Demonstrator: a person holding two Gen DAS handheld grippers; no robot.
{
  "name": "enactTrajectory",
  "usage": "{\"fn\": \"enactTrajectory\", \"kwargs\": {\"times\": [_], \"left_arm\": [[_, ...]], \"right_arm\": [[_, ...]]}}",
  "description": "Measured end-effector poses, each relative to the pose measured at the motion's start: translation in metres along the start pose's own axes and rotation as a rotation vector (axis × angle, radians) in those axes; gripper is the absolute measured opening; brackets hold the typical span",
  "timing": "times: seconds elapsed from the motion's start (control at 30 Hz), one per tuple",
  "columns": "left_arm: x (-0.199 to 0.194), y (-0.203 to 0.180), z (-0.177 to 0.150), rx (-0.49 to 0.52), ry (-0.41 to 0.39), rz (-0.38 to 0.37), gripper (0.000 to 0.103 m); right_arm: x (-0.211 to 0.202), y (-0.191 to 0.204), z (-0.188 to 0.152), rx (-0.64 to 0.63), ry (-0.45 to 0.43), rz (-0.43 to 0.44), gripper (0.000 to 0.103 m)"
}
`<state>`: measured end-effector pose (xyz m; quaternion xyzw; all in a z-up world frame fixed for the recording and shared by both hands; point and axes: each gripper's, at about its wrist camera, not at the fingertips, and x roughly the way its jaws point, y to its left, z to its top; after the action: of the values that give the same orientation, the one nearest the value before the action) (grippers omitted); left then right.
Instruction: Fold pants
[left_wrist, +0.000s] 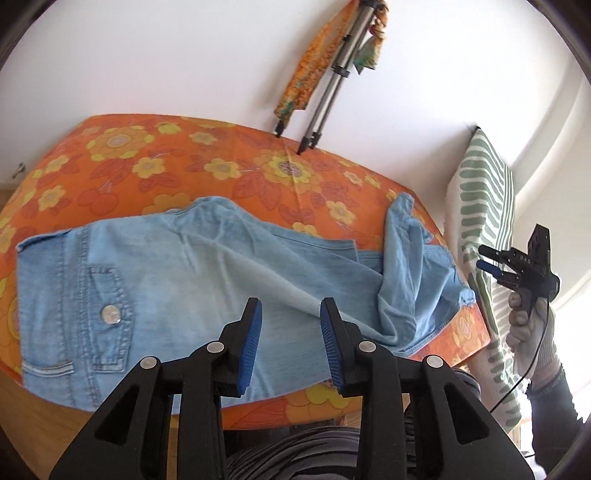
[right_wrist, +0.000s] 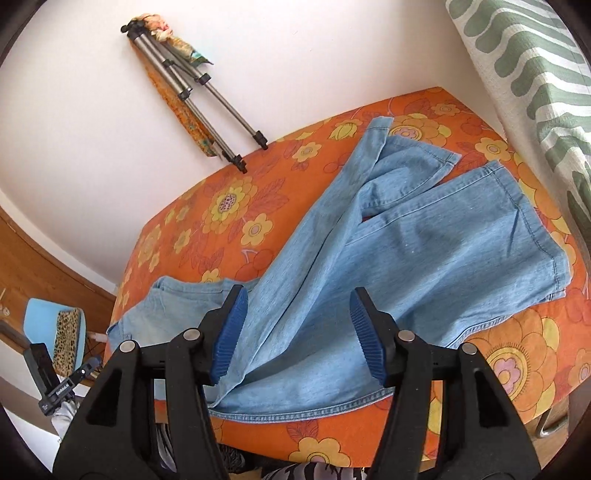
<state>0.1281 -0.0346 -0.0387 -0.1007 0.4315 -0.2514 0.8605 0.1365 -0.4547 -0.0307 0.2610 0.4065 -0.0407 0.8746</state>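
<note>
The pants (left_wrist: 192, 280), light blue denim, lie spread across my surface (left_wrist: 155, 166), which carries an orange flowered cloth. Waistband and back pocket with metal button (left_wrist: 110, 315) sit at the pants' left end; the legs run right, one leg partly turned over the other near the hems (right_wrist: 436, 166). My left tool (left_wrist: 291, 345) hovers above the pants' middle, fingers apart, holding nothing. My right tool (right_wrist: 295, 334) hangs over the leg section, spread wide, holding nothing. A tripod (left_wrist: 328, 96) leans on the wall behind the pants; a green-striped cushion (left_wrist: 487, 206) stands past the hems.
</note>
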Motion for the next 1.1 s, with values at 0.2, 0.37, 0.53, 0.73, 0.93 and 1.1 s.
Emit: {"fn": "enactTrajectory", "kwargs": {"times": [0.2,0.37,0.53,0.73,0.93,1.1], "left_arm": [[0.068,-0.084,0.014,0.163,0.162,-0.134,0.046],[0.124,-0.13,0.012,0.237,0.279,-0.173,0.046],[0.164,-0.162,0.0,0.357,0.379,-0.161,0.046],[0.18,-0.179,-0.006,0.479,0.414,-0.109,0.046],[0.195,-0.175,-0.009,0.507,0.453,-0.076,0.046],[0.206,-0.173,-0.014,0.516,0.485,-0.076,0.046]], "right_arm": [[0.009,-0.035,0.07,-0.016,-0.052,-0.096,0.06],[0.044,-0.056,0.122,0.028,-0.028,-0.08,0.06],[0.096,-0.074,0.159,0.077,0.004,-0.09,0.06],[0.164,-0.095,0.183,0.11,0.051,-0.129,0.06],[0.205,-0.106,0.199,0.147,0.085,-0.112,0.06],[0.223,-0.102,0.208,0.115,0.106,-0.138,0.06]]}}
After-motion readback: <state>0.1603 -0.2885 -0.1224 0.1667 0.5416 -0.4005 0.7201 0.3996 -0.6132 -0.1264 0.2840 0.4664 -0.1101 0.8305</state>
